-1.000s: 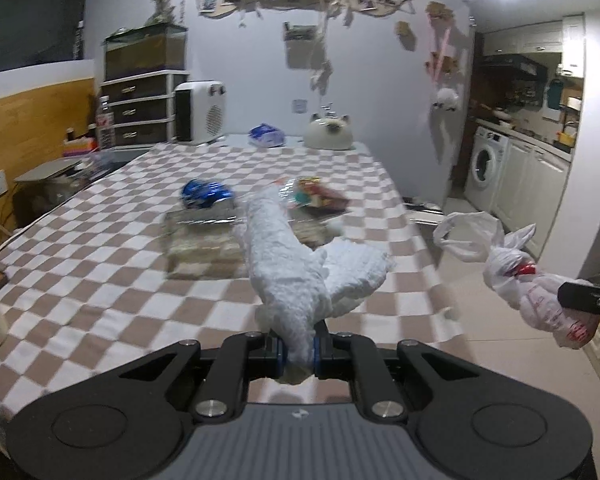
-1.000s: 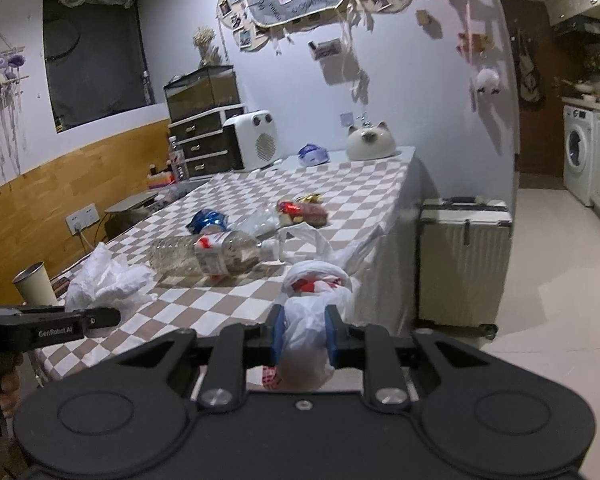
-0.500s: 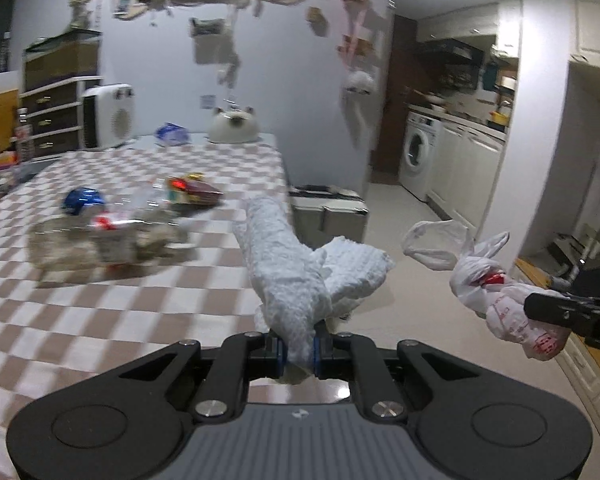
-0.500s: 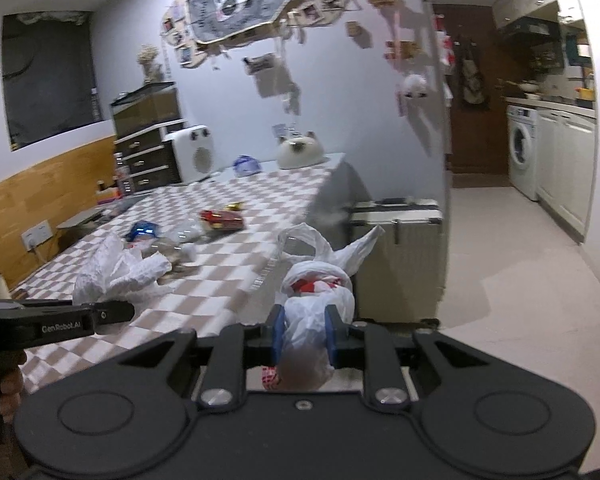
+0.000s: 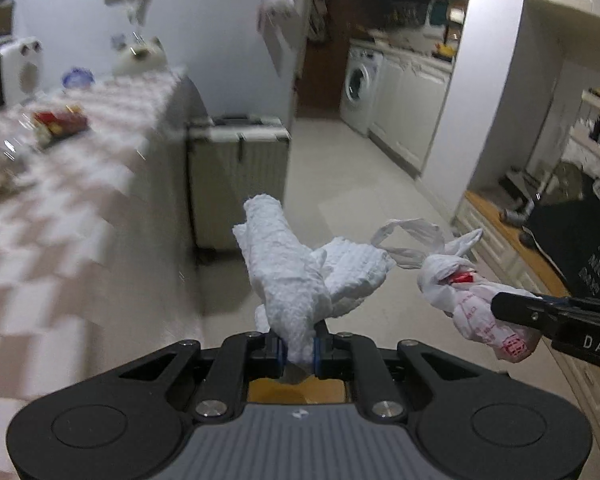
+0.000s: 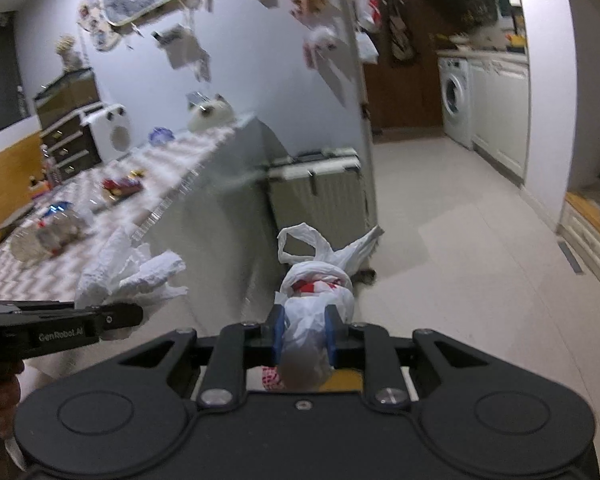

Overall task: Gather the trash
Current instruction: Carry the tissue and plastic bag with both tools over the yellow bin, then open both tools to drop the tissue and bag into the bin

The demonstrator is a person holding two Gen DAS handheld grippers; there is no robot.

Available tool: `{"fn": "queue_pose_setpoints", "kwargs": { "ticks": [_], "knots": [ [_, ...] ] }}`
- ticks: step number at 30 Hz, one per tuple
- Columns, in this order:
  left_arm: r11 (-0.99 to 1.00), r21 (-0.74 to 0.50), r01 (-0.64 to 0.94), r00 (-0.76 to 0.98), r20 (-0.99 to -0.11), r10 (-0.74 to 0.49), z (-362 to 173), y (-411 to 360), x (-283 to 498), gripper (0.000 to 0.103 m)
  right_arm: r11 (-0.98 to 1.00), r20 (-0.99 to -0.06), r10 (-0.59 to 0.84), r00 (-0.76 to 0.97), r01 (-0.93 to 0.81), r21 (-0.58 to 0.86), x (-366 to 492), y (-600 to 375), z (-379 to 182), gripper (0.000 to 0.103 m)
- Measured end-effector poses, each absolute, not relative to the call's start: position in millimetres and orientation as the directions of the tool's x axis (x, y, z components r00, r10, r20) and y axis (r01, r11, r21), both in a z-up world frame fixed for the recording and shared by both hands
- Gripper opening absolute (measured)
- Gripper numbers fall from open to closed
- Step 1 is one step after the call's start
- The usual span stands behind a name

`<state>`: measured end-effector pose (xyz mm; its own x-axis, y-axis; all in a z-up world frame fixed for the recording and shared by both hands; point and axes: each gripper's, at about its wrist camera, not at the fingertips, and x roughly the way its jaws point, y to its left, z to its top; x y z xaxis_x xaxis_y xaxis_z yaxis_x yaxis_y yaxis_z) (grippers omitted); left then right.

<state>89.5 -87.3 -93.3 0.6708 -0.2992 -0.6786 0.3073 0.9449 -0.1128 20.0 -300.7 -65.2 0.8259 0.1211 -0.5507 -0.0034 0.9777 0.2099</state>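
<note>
My left gripper point(image 5: 299, 350) is shut on a crumpled white paper towel point(image 5: 296, 272), which sticks up and forward from the blue pads. My right gripper point(image 6: 303, 338) is shut on a tied white plastic bag point(image 6: 316, 296) with red items inside; its handles flare upward. In the left wrist view the plastic bag point(image 5: 476, 304) and the right gripper point(image 5: 500, 308) come in from the right, level with the towel. The right wrist view shows the paper towel point(image 6: 128, 276) at the left, in the left gripper point(image 6: 136, 316). Both are held over the floor beside the table.
A checkered table point(image 5: 52, 216) with a clear plastic bottle point(image 6: 48, 236), a red wrapper point(image 5: 60, 122) and a blue wrapper point(image 6: 58, 208) lies to the left. A grey suitcase point(image 5: 238, 172) stands against its end. Pale tiled floor point(image 6: 460, 248) stretches ahead toward a washing machine point(image 6: 454, 100).
Both grippers have swung right, away from the table, and tipped down toward the floor. The towel and the bag stay gripped. The table has slid to the left edge of both views.
</note>
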Motion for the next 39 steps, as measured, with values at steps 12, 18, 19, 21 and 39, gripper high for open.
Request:
{"fn": "queue_pose_setpoints", "kwargs": {
  "ticks": [12,18,19,21,39],
  "knots": [
    [0.937,-0.176,0.303,0.455,-0.837,-0.304,-222.5,-122.7,149.0,0.014,0.967,-0.713,0.118,0.691,0.084,0.241,55.4,-322.7,-169.4,0.021],
    [0.945,-0.192,0.263,0.381,-0.880,-0.285,-273.6,-130.1,177.3,0.014,0.961,-0.775,0.133,0.618,0.111,0.253,86.9,-327.0,-224.0,0.021],
    [0.948,-0.194,0.254,0.373,-0.884,-0.281,-281.8,-130.5,182.4,0.014,0.960,-0.782,0.136,0.608,0.116,0.257,91.7,-328.6,-232.9,0.021],
    [0.954,-0.190,0.232,0.355,-0.897,-0.264,-302.8,-129.6,195.5,0.014,0.955,-0.799,0.143,0.585,0.131,0.267,104.0,-331.6,-251.3,0.021],
    [0.975,-0.188,0.121,0.196,-0.958,-0.209,-433.9,-129.3,279.4,0.014,0.906,-0.884,0.213,0.417,0.255,0.338,207.8,-322.5,-401.9,0.022]
  ]
}}
